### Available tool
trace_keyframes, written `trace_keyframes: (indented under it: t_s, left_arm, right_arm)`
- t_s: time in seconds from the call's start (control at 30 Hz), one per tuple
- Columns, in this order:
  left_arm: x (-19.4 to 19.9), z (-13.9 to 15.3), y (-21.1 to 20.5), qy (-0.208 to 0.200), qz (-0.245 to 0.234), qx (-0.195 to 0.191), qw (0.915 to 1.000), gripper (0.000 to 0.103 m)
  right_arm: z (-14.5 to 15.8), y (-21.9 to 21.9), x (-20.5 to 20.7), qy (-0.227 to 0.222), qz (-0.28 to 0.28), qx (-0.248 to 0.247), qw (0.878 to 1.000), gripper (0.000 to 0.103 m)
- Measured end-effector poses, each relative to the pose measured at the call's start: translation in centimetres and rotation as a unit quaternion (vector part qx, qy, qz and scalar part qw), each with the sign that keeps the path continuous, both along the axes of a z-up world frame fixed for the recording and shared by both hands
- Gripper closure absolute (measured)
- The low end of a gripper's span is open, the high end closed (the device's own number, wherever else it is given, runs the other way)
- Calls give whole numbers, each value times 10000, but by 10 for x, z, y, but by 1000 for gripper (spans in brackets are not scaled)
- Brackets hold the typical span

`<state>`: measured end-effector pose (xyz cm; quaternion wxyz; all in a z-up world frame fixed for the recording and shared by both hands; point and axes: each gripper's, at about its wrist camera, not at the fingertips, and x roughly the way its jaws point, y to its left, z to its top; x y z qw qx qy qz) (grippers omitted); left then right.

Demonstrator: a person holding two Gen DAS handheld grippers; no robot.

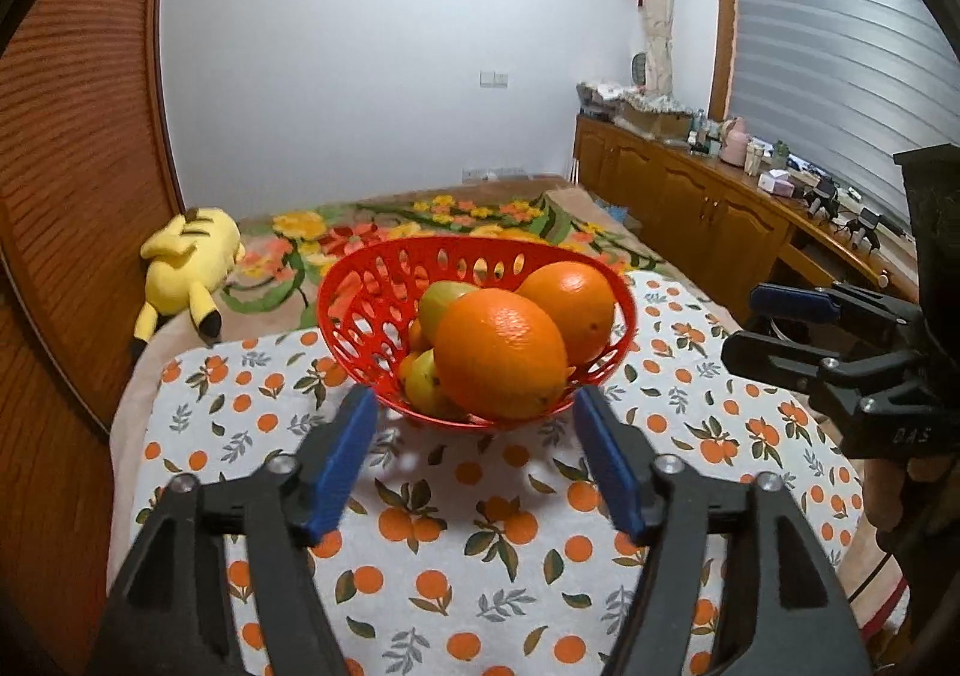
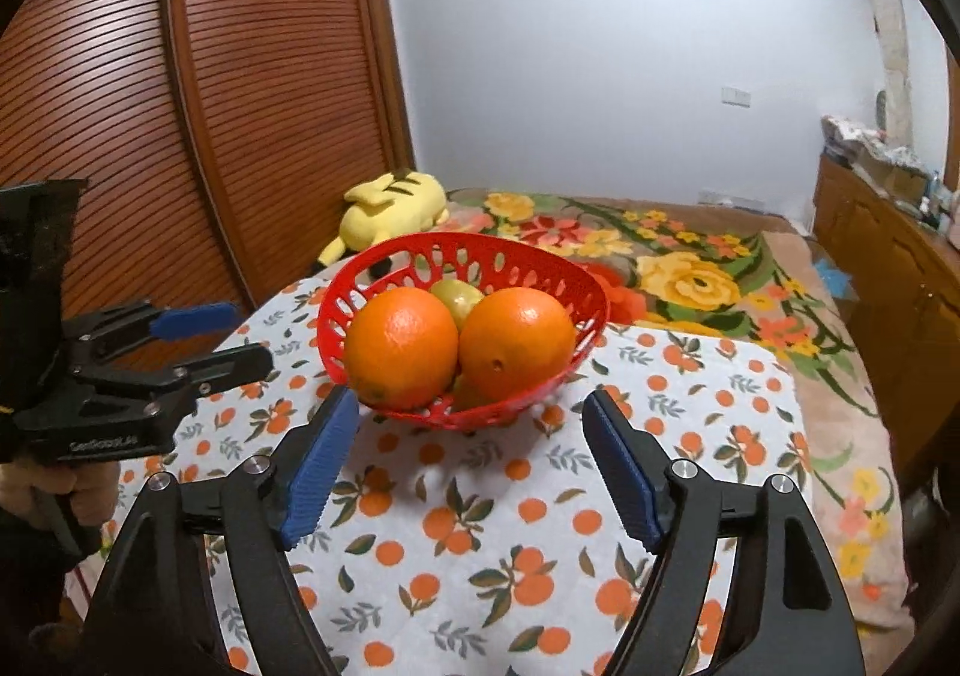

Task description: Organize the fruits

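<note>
On printed cloth (image 1: 456,568), red basket (image 1: 360,310) holding oranges (image 1: 501,355), both grippers' jaws apart

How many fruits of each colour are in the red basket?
Orange: 2, one in front and one behind it
Yellow-green: at least 2, an upper one and a lower one; others may be hidden underneath
Total: at least 4 fruits in the red basket

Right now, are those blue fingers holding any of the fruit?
No. Both the left gripper and right gripper are open and empty; the oranges sit in the red basket.
</note>
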<state>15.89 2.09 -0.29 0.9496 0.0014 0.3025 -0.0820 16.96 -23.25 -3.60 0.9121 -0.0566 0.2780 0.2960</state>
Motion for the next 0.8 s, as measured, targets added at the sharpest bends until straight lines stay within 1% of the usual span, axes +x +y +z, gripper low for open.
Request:
trace_keyframes:
  t_s: [0.07,0.13,0.2,0.3,0.4,0.6,0.7,0.8]
  left_arm:
    - [-8,2,-3,-51,-2,0,10000,31]
    - [-16,5,-5,-106,34,-2,9999,24]
    - [-23,8,-7,-213,65,18,9998,14]
    - [-36,14,-8,-374,73,-5,9993,5]
    - [-45,19,-7,-457,161,13,9988,3]
    - [-61,28,-7,-580,387,74,9975,3]
    - [-72,32,-7,-674,351,-92,9971,3]
    - [-81,35,-8,-771,352,-52,9964,3]
  right_arm:
    - [1,-2,-8,-107,-78,1,9999,18]
    - [2,-5,-16,-164,-122,56,9998,16]
    - [3,-8,-22,-229,-172,104,9995,14]
    - [5,-13,-31,-318,-248,199,9990,12]
    - [8,-17,-38,-386,-299,263,9985,9]
    - [17,-21,-55,-602,-417,277,9969,8]
    - [22,-23,-64,-702,-444,331,9960,8]
    - [25,-25,-73,-814,-498,370,9947,8]
